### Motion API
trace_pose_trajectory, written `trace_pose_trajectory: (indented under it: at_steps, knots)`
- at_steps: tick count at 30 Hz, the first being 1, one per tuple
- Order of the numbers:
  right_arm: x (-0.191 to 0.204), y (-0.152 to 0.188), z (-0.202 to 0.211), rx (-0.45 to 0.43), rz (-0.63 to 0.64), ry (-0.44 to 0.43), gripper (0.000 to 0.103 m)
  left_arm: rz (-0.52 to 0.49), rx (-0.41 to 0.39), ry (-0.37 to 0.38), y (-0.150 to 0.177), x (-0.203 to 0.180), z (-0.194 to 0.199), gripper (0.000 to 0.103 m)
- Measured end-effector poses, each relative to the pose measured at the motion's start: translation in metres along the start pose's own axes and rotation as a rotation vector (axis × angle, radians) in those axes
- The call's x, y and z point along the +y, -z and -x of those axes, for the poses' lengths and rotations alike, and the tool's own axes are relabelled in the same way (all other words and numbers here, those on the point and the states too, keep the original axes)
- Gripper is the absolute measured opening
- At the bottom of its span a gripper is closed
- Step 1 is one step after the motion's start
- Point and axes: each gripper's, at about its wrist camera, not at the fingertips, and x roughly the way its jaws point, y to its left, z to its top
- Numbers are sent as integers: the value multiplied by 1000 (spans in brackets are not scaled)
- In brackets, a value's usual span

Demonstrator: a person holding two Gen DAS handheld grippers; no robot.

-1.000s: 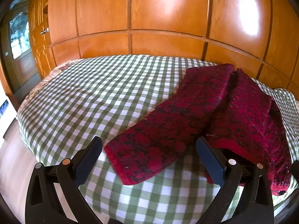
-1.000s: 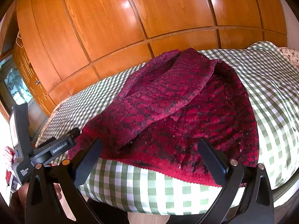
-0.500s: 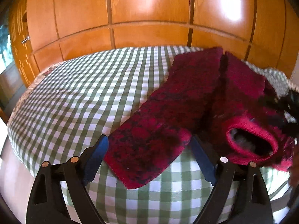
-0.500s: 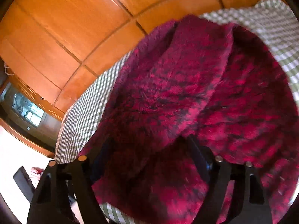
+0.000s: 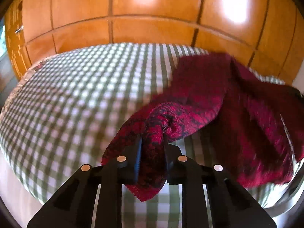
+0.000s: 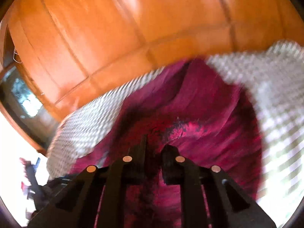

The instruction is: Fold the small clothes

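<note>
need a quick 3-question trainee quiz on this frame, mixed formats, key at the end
1. True or false: the left gripper is shut on a sleeve of the red sweater.
2. Multiple choice: what does the sweater lie on? A) a bare wooden floor B) a green checked bedspread C) a blue towel
3. Fill in: behind the bed stands a wall of orange ____ panels.

Key
1. True. The sleeve is bunched between the shut fingers.
2. B
3. wooden

Side note: the right gripper is also shut on the sweater's fabric, though that view is blurred.
</note>
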Motion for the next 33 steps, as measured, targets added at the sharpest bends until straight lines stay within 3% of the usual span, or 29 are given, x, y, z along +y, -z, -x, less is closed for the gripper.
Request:
trace_pose_trajectory:
  at_steps: [5,9,12,14,16,18,20,21,22,23,24,28,33]
  knots:
    - [-64,-42,18,-93,60,298,11,93,-65,-9,-55,31,8,17]
    - [-131,-74,12,-113,-14,502,10,124,-104,-84,-109,52,-1,15]
    - [-180,-97,8,-119,-136,585,11,195,-100,-141,-151,76,-16,15]
    - [-215,-108,7,-119,-258,566,20,245,-91,-170,-173,92,-28,15]
    - [-242,-115,2,-99,-367,499,62,291,-83,-212,-198,105,-44,16]
    - [-263,-115,2,-90,-466,459,81,320,-76,-255,-214,115,-55,22]
    - [-283,-109,12,-114,-578,441,92,327,-88,-315,-231,126,-65,22]
    - [-292,-106,22,-145,-609,437,101,318,-84,-327,-238,128,-68,33]
    - [-301,-102,33,-174,-640,443,101,318,-89,-332,-240,130,-68,44]
    - [-305,-98,40,-180,-666,455,101,321,-99,-339,-239,132,-67,71]
    - [-308,-92,47,-170,-687,459,101,323,-132,-341,-233,131,-60,80]
    - [-286,-59,58,-90,-618,412,101,310,-135,-231,-199,124,-46,80]
    - [-220,7,38,115,-498,197,99,282,-19,22,-118,103,-44,80]
